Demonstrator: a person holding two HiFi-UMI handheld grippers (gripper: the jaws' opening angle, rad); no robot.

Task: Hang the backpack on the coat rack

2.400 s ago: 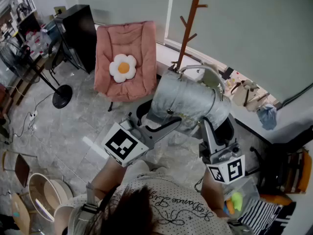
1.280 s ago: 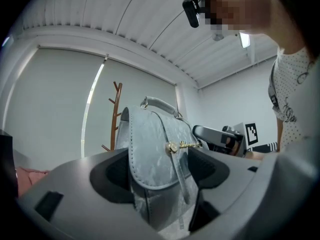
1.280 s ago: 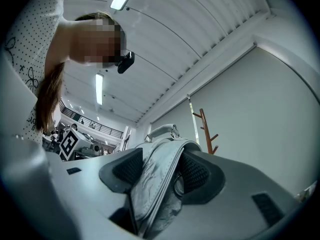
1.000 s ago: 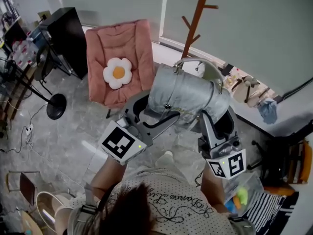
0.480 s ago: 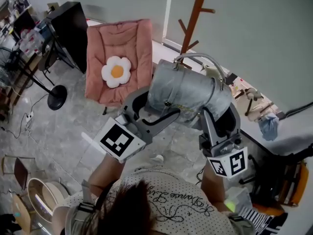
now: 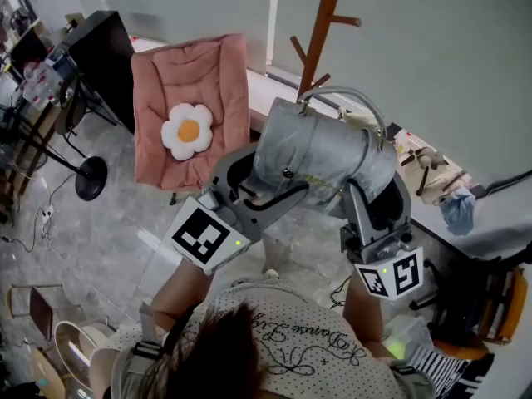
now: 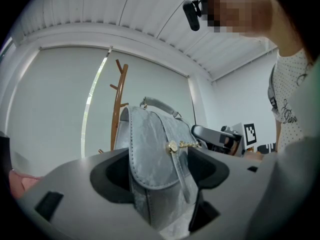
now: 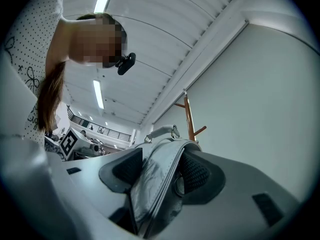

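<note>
I carry a silver-grey backpack (image 6: 320, 160) in the air between both grippers. Its curved top handle (image 6: 349, 100) points toward the brown wooden coat rack (image 6: 314, 36), whose pegs stand just beyond it. My left gripper (image 6: 259, 185) is shut on the backpack's left side, the flap and gold clasp (image 7: 172, 146) between its jaws. My right gripper (image 6: 376, 198) is shut on the backpack's right edge (image 8: 155, 179). The coat rack (image 7: 118, 101) rises behind the backpack in the left gripper view, and the rack's post (image 8: 189, 120) shows past the handle in the right gripper view.
A pink padded chair (image 6: 189, 106) with a flower cushion (image 6: 187, 130) stands left of the rack. A black cabinet (image 6: 96, 48) and a fan stand (image 6: 87, 177) are further left. A white ledge (image 6: 465, 214) with small items runs along the wall at right.
Both grippers and the backpack have moved closer to the coat rack; the chair and floor have slid leftward in the head view. The grips are unchanged.
</note>
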